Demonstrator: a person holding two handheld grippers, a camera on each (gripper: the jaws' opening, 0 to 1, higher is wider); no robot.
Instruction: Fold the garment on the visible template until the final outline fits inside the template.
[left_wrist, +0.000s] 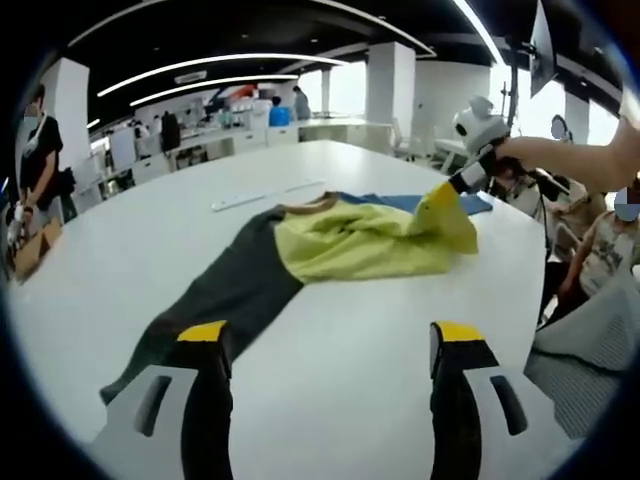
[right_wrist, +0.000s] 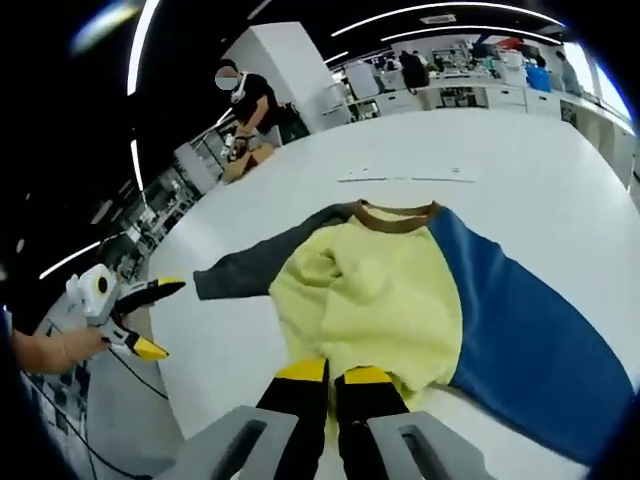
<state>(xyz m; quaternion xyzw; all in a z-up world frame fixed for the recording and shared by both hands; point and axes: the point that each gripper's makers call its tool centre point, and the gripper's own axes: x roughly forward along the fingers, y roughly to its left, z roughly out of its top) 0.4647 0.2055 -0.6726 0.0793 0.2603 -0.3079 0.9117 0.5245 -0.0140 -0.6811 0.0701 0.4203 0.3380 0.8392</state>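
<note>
A long-sleeved garment lies on the white table (left_wrist: 330, 370), with a yellow body (left_wrist: 350, 245), a dark grey sleeve (left_wrist: 215, 295) and a blue sleeve (left_wrist: 425, 203). In the right gripper view the yellow body (right_wrist: 380, 300) has a brown collar (right_wrist: 395, 218), the grey sleeve (right_wrist: 255, 265) at left and the blue sleeve (right_wrist: 515, 330) at right. My right gripper (right_wrist: 333, 373) is shut on the yellow hem; in the left gripper view, the right gripper (left_wrist: 458, 183) holds that hem raised in a peak. My left gripper (left_wrist: 330, 335) is open above bare table, short of the grey cuff. In the right gripper view, the left gripper (right_wrist: 160, 317) stands apart from the cloth.
A thin pale strip (left_wrist: 265, 195) lies on the table beyond the collar (right_wrist: 410, 178). A person (left_wrist: 40, 150) stands past the table's edge, and other people (left_wrist: 605, 250) sit on the other side. Desks and pillars fill the background.
</note>
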